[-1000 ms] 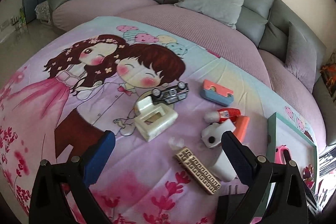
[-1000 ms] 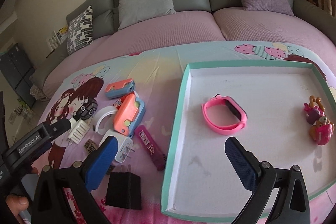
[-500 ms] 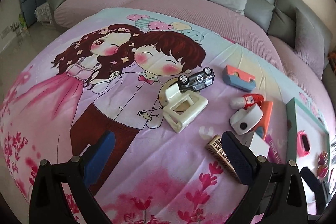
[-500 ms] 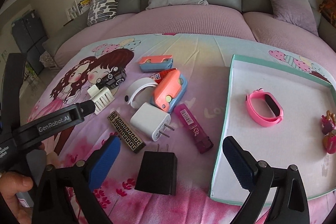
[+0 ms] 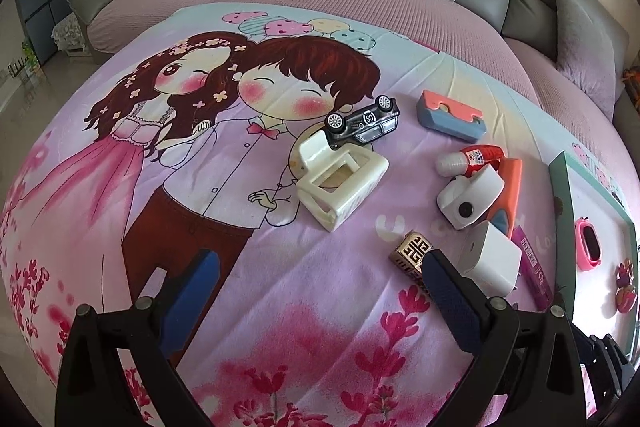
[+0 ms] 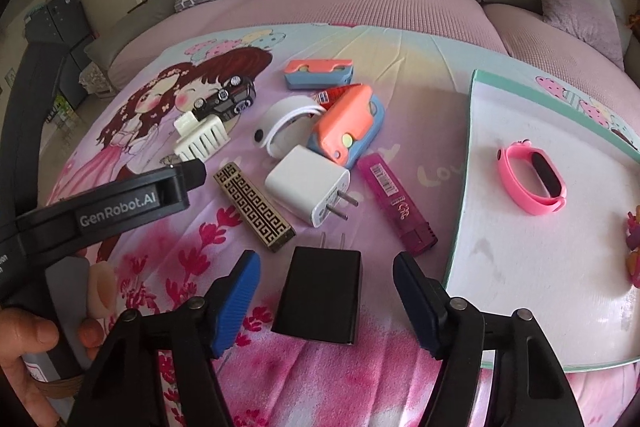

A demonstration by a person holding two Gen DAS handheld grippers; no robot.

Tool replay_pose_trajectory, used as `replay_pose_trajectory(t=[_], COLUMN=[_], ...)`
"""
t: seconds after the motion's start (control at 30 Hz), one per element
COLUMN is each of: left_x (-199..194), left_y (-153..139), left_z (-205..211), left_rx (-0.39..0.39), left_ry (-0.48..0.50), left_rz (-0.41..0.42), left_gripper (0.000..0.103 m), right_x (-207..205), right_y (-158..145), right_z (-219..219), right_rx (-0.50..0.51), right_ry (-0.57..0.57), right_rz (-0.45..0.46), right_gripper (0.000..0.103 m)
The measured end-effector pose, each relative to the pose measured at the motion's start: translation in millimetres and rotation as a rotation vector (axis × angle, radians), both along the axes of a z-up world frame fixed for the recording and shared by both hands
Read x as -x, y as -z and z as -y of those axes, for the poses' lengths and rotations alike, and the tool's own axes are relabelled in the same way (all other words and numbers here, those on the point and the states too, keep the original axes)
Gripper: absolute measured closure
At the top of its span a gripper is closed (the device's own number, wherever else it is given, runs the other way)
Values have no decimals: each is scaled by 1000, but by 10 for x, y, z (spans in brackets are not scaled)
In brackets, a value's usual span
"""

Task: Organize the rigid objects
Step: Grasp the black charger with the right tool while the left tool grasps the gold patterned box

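R gripper (image 6: 326, 303) is closing w/ black plug (image 6: 320, 293) lying between its fingers, not yet pinched, prongs pointing away; L gripper (image 5: 316, 287) is idling wide open, empty.

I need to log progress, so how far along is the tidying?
Done: pink band and small toys lie in the tray. In hand: the right gripper, jaws just closing, straddles the black charger without touching. Left: white charger, toy car and others on the blanket.
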State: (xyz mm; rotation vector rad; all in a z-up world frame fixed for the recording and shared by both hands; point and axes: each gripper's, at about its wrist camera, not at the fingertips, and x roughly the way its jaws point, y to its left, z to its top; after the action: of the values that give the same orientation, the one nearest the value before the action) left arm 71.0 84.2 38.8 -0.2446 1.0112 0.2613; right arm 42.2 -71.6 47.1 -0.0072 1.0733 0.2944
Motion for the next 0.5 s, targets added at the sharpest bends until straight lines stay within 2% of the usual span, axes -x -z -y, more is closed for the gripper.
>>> replay_pose_trajectory(t=[0.23, 0.3, 0.43, 0.5], left_x=[-17, -21, -39, -55], left_y=[28, 30, 42, 58], left_z=[45, 60, 106, 137], left_rx=[-5, -3, 31, 53], left_ry=[18, 24, 51, 68], left_rz=[-12, -13, -7, -7], left_gripper=[2, 2, 2, 2], right_x=[-10, 0, -4, -4], right_y=[134, 153, 174, 162], right_z=[-57, -94, -60, -7], right_rx=[61, 82, 78, 67], right_ry=[-14, -34, -30, -9], right_rz=[-49, -53, -61, -57], right_gripper=[33, 36, 55, 59])
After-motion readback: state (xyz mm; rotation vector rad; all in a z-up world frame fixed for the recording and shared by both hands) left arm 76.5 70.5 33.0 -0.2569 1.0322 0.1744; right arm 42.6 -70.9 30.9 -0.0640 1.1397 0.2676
